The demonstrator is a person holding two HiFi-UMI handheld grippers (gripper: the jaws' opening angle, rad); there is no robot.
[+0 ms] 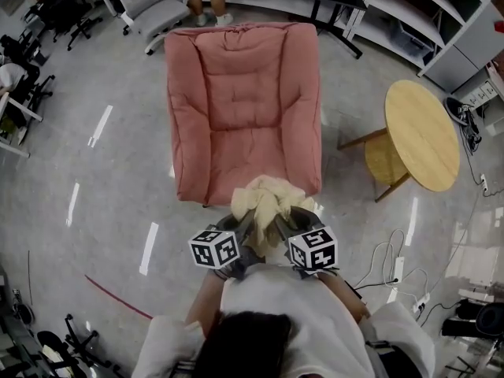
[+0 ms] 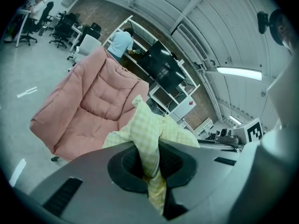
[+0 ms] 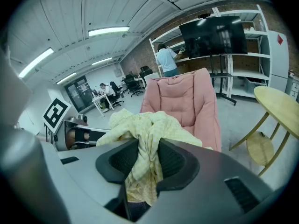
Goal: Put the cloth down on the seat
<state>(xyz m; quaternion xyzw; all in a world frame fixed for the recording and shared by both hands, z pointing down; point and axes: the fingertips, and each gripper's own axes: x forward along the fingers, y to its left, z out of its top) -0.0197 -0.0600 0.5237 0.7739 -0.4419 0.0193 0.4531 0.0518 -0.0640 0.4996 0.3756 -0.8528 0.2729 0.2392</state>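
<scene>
Left hand-held gripper (image 2: 150, 164) & right hand-held gripper (image 3: 148, 160) both pinch the cloth (image 1: 266, 199) by near edge of seat (image 1: 244, 144). Not down yet: lowering & release left.

A glossy grey floor (image 1: 118, 172) carries a pink padded fabric armchair (image 1: 244, 101) in the middle. At 3 o'clock from it stands a round light wooden side table (image 1: 423, 132). A grey office chair (image 1: 151, 2) stands at 11 o'clock, and white cables (image 1: 386, 262) lie at 5 o'clock.
</scene>
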